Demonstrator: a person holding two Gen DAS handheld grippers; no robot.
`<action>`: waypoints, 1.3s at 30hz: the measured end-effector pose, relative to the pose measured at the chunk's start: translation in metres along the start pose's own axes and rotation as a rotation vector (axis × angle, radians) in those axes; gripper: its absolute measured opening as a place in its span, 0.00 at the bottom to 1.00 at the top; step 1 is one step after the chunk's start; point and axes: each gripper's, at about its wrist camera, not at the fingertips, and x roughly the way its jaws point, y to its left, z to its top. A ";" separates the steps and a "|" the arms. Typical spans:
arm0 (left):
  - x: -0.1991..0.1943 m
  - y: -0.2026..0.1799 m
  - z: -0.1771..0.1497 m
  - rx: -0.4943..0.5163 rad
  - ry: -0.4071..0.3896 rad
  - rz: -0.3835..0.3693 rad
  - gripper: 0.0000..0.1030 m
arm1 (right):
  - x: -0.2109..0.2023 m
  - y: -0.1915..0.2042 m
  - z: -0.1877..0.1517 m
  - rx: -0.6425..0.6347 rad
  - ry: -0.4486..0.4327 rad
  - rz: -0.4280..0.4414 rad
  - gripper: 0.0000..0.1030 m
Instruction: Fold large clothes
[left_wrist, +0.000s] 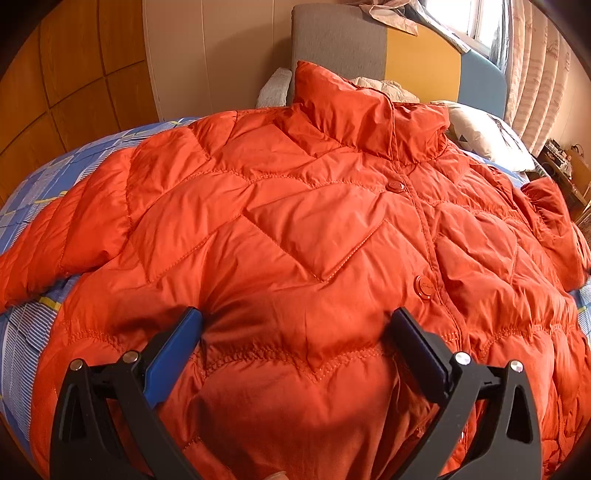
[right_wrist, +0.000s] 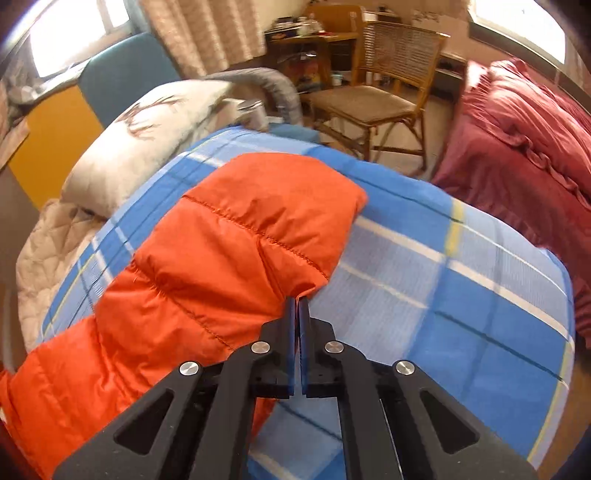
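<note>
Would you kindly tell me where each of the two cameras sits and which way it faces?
Left wrist: on the left tool, tilted down over the orange jacket front, facing the collar and headboard; its fingers spread wide, pressing the padding.
Right wrist: on the right tool, tilted down at the sleeve on the blue plaid sheet, facing a chair; tool shut at the sleeve's edge.
Shared: the jacket, the sheet and the pillow.
</note>
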 end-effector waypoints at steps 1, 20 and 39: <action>-0.001 0.000 0.000 -0.001 -0.001 -0.005 0.98 | -0.006 -0.006 -0.002 0.001 -0.007 0.005 0.02; -0.043 0.041 -0.007 -0.054 -0.039 -0.113 0.98 | -0.191 0.210 -0.152 -0.709 -0.190 0.480 0.02; -0.018 0.068 0.031 -0.185 0.036 -0.302 0.79 | -0.199 0.257 -0.286 -0.817 0.074 0.679 0.71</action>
